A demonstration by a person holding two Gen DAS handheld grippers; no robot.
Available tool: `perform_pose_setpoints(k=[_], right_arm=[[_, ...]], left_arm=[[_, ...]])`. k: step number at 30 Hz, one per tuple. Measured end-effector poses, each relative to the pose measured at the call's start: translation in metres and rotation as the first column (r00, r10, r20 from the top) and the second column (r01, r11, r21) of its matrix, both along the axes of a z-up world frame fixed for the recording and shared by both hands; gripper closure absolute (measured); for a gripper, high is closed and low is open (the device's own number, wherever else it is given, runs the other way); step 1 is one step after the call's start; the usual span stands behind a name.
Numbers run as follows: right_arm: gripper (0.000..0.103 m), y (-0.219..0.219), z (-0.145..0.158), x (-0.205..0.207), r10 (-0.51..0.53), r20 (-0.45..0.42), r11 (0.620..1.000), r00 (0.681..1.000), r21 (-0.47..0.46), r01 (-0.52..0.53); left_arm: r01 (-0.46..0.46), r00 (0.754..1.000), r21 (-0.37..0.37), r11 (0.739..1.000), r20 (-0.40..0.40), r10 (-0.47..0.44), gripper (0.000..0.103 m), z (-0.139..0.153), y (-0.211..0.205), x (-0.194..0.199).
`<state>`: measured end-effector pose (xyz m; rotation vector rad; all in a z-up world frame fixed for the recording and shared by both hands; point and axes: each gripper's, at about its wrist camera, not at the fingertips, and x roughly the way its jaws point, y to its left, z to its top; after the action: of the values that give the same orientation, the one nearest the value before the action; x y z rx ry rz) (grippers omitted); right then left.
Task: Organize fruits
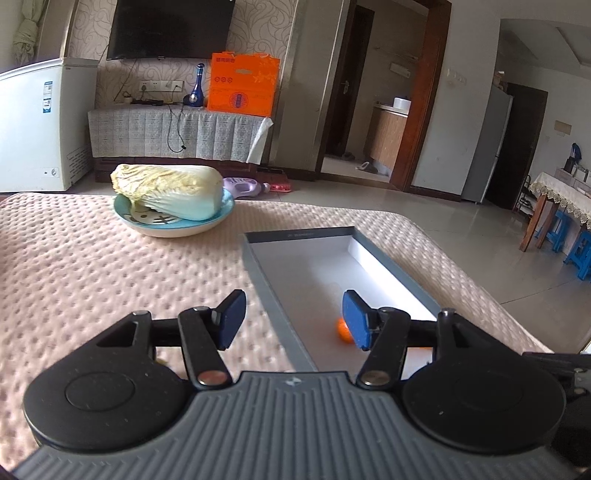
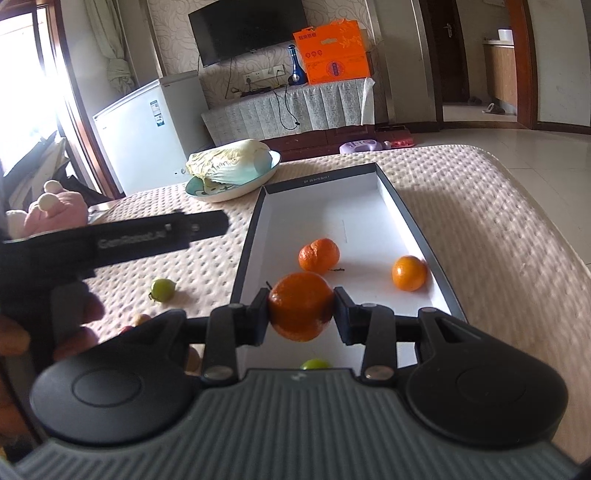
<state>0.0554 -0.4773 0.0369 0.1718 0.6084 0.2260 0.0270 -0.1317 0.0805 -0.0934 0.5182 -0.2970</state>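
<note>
My right gripper clamped a mandarin at centre frame, probably soft-skinned, gripped across its middle; left gripper gaped empty.

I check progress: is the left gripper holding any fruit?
No. The left gripper is open, with nothing between its fingers.

ahead of me a dark tv hangs on patterned wallpaper, white freezer at left, tiled floor and doorway at right.
</note>
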Motion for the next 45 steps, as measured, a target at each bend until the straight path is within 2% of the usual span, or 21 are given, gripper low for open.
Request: perform_pose_setpoints(k=[15, 24, 28, 32, 35, 45], right_arm=[[0.064, 0.020, -0.008, 0.020, -0.015, -0.019, 1.000, 1.000, -0.001, 0.015], [0.064, 0.026, -0.012, 0.027, -0.023, -0.027, 1.000, 0.999, -0.006, 0.023], [0.064, 0.023, -0.011, 0.029, -0.036, -0.023, 0.999, 0.999, 0.013, 0.036], [0.062, 0.021, -0.009, 0.030, -0.070, -0.005, 0.997, 0.998, 0.019, 0.070], [0.050, 0.022, -0.005, 0.028, -0.092, 0.026, 0.996, 0.995, 0.018, 0.091], [0.050, 0.021, 0.007, 0.017, -0.086, 0.112, 0.996, 0.990, 0.003, 0.086]], left_arm=[[-0.028, 1.000, 0.114, 0.993, -0.002, 0.028, 0.039, 0.003, 0.046, -0.034], [-0.031, 0.999, 0.121, 0.992, -0.002, 0.032, 0.039, 0.015, 0.064, -0.082], [-0.020, 0.999, 0.089, 0.996, -0.043, 0.024, 0.039, 0.015, 0.078, -0.105], [-0.031, 0.997, 0.088, 0.996, -0.063, 0.036, 0.039, 0.012, 0.090, -0.123], [-0.049, 0.996, 0.096, 0.994, -0.065, 0.056, 0.039, 0.011, 0.095, -0.126], [-0.135, 0.984, 0.125, 0.983, -0.099, 0.148, 0.039, -0.001, 0.109, -0.111]])
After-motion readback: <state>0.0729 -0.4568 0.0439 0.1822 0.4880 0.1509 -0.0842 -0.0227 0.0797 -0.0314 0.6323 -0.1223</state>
